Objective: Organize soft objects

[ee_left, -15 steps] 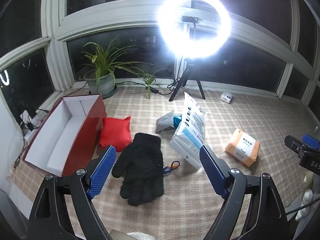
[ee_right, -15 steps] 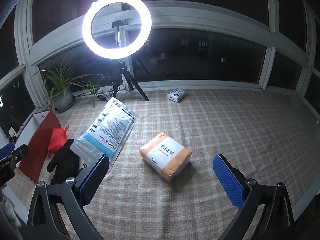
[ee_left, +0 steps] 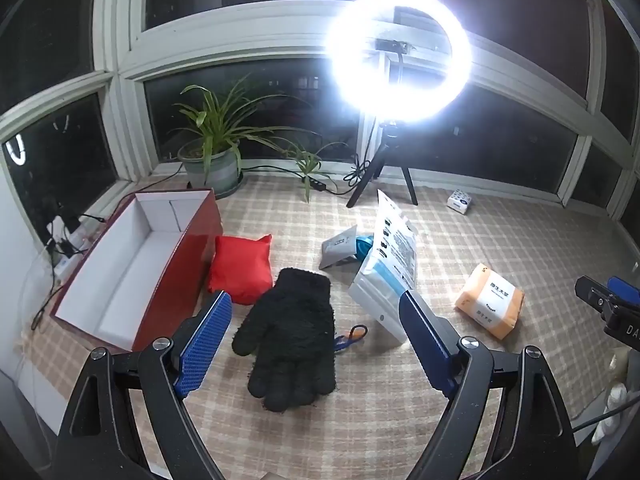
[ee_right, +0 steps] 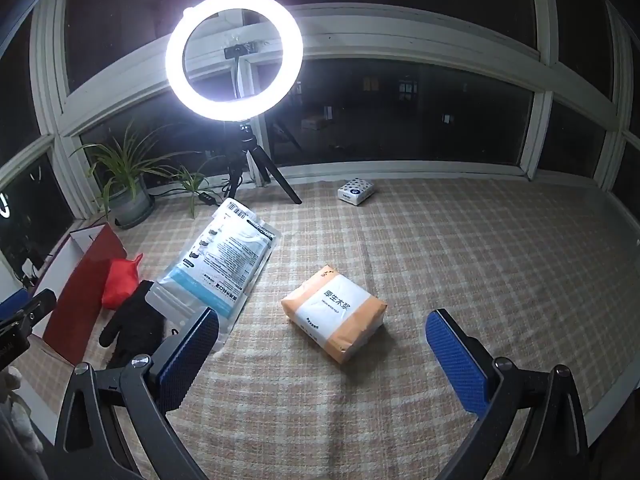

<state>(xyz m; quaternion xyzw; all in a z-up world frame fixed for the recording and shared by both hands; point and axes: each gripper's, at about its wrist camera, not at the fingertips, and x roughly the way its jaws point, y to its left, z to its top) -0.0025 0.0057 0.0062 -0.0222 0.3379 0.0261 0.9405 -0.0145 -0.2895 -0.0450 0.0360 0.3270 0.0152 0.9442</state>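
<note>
Two claws hang wide and empty over the plaid-covered worktop (ee_right: 400,240). The left claw (ee_left: 316,344) hovers above the fuzzy black knit glove (ee_left: 294,340), which lies flat with its fingers toward the camera — the blue pads straddle it, probably lined up for a pinch. Just beside it, the long red cardboard box with a white lining (ee_left: 132,272) sits open, a likely home for the soft things; the red fabric pouch (ee_left: 242,268) leans against its wall. The right claw (ee_right: 322,354) faces the orange-and-white soft tissue pack (ee_right: 336,314), near but apart. A clear plastic packet of masks (ee_right: 220,264) lies between glove and tissues, one edge propped up.
</note>
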